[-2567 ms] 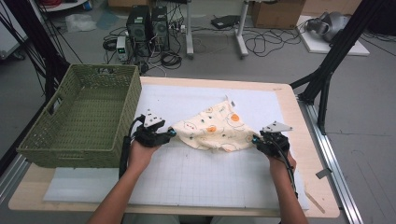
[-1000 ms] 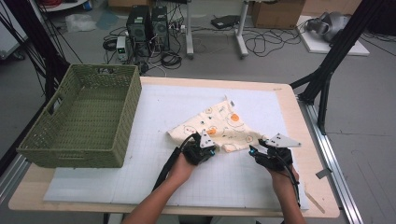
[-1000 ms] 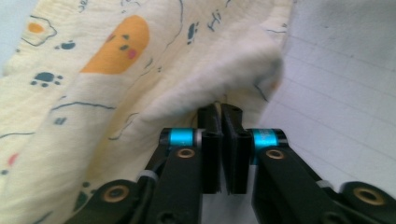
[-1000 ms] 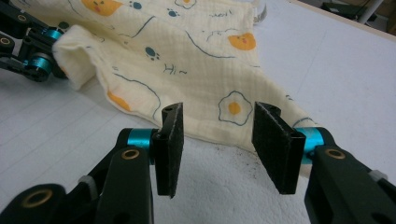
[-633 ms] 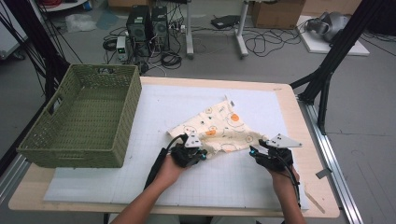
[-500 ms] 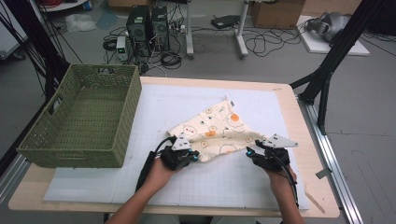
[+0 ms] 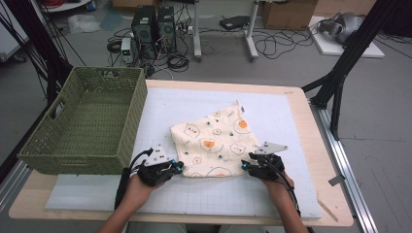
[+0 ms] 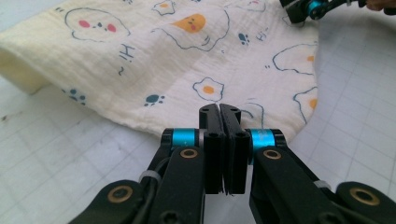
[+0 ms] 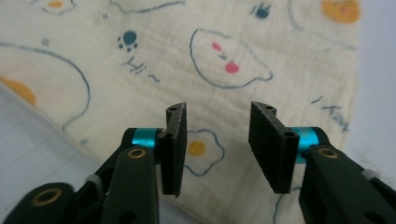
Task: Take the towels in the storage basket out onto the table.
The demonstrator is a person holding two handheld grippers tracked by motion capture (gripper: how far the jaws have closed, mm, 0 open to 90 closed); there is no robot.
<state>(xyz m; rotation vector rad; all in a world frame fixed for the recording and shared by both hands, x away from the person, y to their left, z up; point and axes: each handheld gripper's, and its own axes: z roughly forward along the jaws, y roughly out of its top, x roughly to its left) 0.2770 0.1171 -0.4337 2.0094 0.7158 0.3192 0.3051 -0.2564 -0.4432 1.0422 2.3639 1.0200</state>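
Note:
A cream cloth (image 7: 214,141) printed with fried eggs and paw marks lies spread on the white mat, one layer folded back along its left side. My left gripper (image 7: 179,168) is at the cloth's near left corner. In the left gripper view its jaws (image 8: 219,109) are pressed together at the hem of the cloth (image 8: 163,60), apparently pinching it. My right gripper (image 7: 245,165) is at the near right corner. In the right gripper view it (image 9: 217,109) stands open just over the cloth (image 9: 140,46), nothing between its fingers. The right gripper (image 8: 303,9) also appears far off in the left gripper view.
An empty green wicker basket (image 7: 131,121) stands at the table's left, close to my left hand. The white gridded mat (image 7: 194,199) covers most of the wooden table (image 7: 335,194). Computers, cables and black stand legs are on the floor beyond.
My left gripper has drawn the cloth's near corner leftward and toward me, so the bunched cloth now lies flatter and wider. The right gripper stayed at the right corner.

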